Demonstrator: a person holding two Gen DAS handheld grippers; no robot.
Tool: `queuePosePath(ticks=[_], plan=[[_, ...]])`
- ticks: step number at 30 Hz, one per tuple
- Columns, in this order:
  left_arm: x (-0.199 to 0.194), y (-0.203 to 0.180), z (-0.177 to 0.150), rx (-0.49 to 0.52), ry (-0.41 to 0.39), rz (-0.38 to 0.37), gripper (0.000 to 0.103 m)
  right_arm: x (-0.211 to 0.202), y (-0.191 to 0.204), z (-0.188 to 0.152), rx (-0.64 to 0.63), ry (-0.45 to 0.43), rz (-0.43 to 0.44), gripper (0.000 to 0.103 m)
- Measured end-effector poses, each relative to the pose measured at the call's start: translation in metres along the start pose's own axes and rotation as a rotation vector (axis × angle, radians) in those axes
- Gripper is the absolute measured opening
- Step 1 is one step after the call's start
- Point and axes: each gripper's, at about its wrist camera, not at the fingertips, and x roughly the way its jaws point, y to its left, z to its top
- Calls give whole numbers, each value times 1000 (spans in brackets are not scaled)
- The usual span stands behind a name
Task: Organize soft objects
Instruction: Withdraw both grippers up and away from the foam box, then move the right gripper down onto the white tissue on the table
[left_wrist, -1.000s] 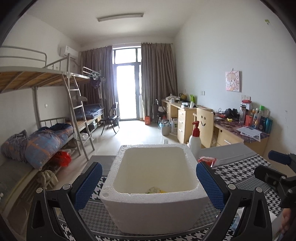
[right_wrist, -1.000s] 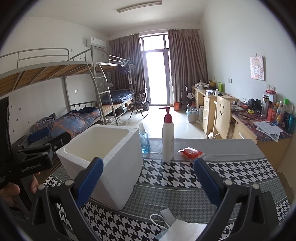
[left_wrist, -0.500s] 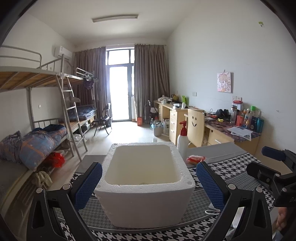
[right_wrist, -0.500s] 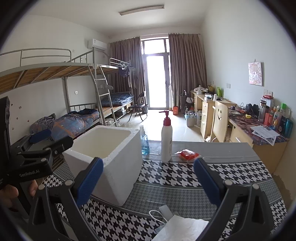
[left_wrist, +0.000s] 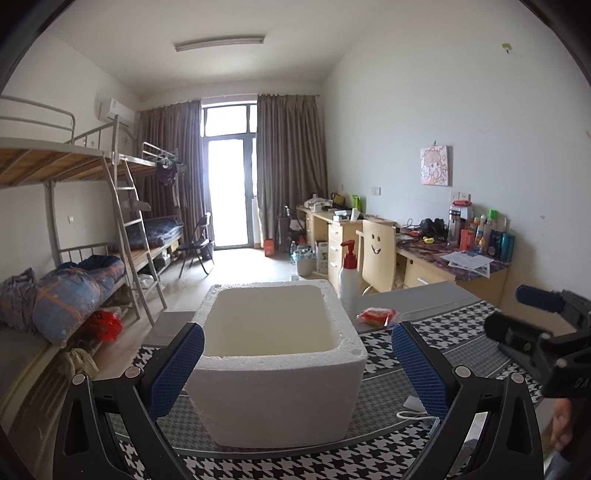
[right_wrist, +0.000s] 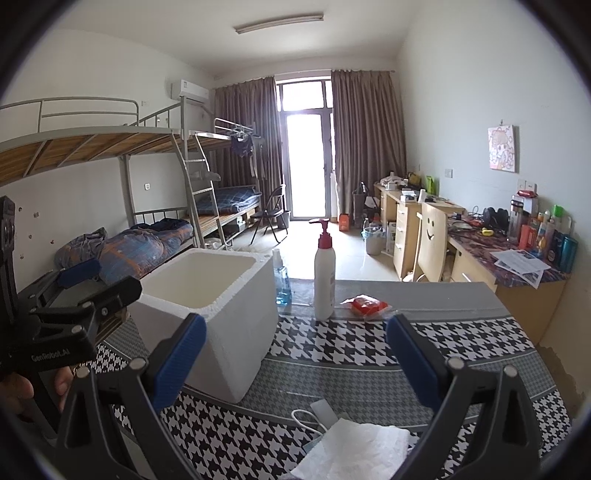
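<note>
The left tool (left_wrist: 297, 365) is hovering with its blue pads spread wide apart and holding nothing, facing the near wall of the white foam box (left_wrist: 275, 373), which is standing upright on the houndstooth-covered counter (left_wrist: 436, 339). From this view the box's inside is showing only bare white walls; its floor is hidden by the near rim. The right tool (right_wrist: 295, 360) is also gaping open and empty, hanging over the counter to the right of the box. Just below it, at the near edge, a crumpled white tissue (right_wrist: 354, 448) is lying beside a white cord (right_wrist: 308, 421). Behind the box, a pump bottle (right_wrist: 324, 275) with a red top is standing upright, with a small blue bottle (right_wrist: 282, 277) between it and the box. A red packet (right_wrist: 365, 306) is lying just right of the pump bottle, well apart from both tools.
</note>
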Motion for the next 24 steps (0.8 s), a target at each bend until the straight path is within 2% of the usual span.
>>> queuePosePath(ticks=[5,20,24], plan=[[-4,-2,-3,1,-15,0,102,-5,-2,-4,7,-4,-5,100],[-13,-12,-13,-19,-22,-79,102,-22,-5,-20,19,-20,-24,100],[-15,-13,-15,-13,-24,-78,102,-24,-6,-24,24,-19,-33,100]])
